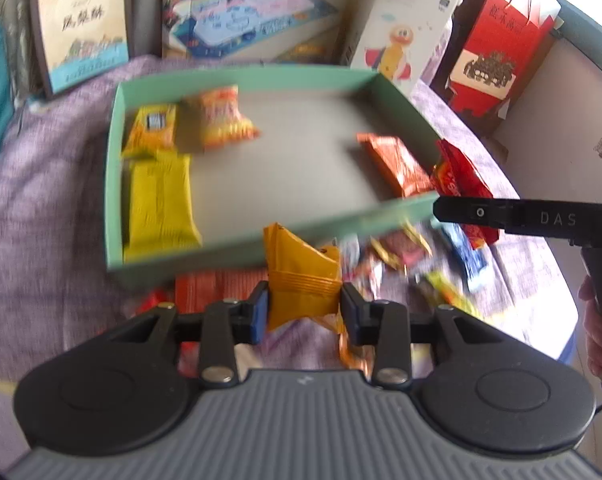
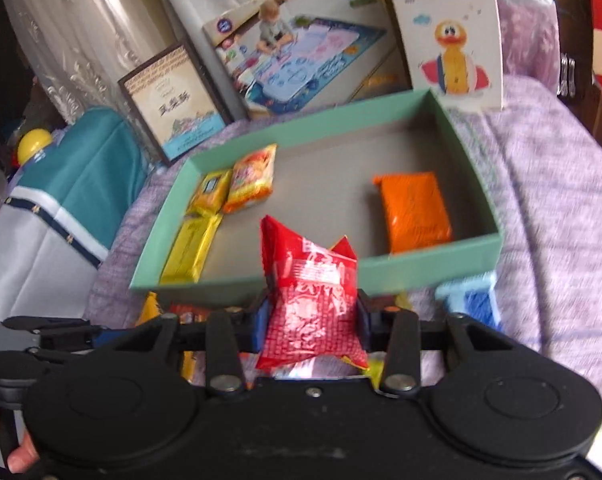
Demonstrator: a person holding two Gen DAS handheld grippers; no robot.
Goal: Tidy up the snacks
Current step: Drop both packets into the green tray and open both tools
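A shallow green tray (image 1: pixel 237 76) (image 2: pixel 477 168) lies on a purple cloth. It holds yellow packets (image 1: pixel 157 196) at its left, an orange-yellow packet (image 1: pixel 221 118) at the back, and an orange packet (image 1: pixel 397 164) (image 2: pixel 415 210) at its right. My left gripper (image 1: pixel 305 308) is shut on a yellow-orange snack packet (image 1: pixel 301 276), just before the tray's front wall. My right gripper (image 2: pixel 313 320) is shut on a red snack packet (image 2: pixel 313 288) (image 1: pixel 461 176), held above the tray's front wall; it shows at the tray's right corner in the left wrist view.
Several loose snacks (image 1: pixel 401 248) lie on the cloth in front of the tray, among them a blue one (image 2: pixel 477 300). Boxes stand behind it: a framed one (image 1: pixel 81 28), a play-mat box (image 2: pixel 301 48), a duck box (image 2: pixel 449 28). A red box (image 1: pixel 497 52) is at right.
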